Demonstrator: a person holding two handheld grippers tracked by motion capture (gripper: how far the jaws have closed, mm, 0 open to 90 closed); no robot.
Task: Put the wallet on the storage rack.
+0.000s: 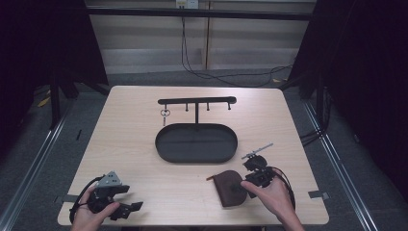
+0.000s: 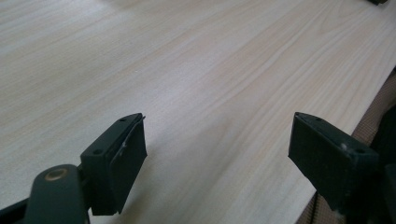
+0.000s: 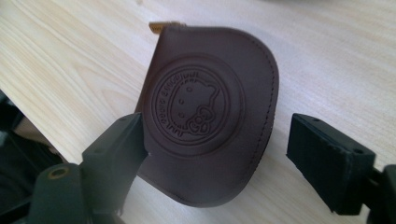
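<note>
One small brown leather coin pouch (image 3: 210, 116) is the whole story here — it lies flat on the tabletop (image 1: 144, 144), near the front edge on the right side, just in front of the right claw (image 1: 253, 166). From the right gripper view it looks like soft, thin leather with a stitched curved edge and a round embossed cartoon stamp in the middle, plus a little brass zipper pull (image 3: 161, 25) poking out at the far corner. I'd guess it's light and floppy, not fragile at all, but lying this flat it gives the jaws almost nothing to bite on. The smooth face probably slides a bit on the wood too. Best bet seems to be pinching across the curved stitched rim, or nudging one edge up first; the zipper pull looks too tiny to trust.

The right claw stands wide apart with the pouch low between its jaws, pads not pressing on it yet. The left claw (image 2: 217, 154) is also spread open, with nothing in it, hanging over bare wood at the front left corner — well apart from the pouch.

Farther back sits a dark oval tray (image 1: 196, 142) with a T-shaped hanger bar (image 1: 197, 100), a key (image 1: 165, 114) dangling from its left hook.
</note>
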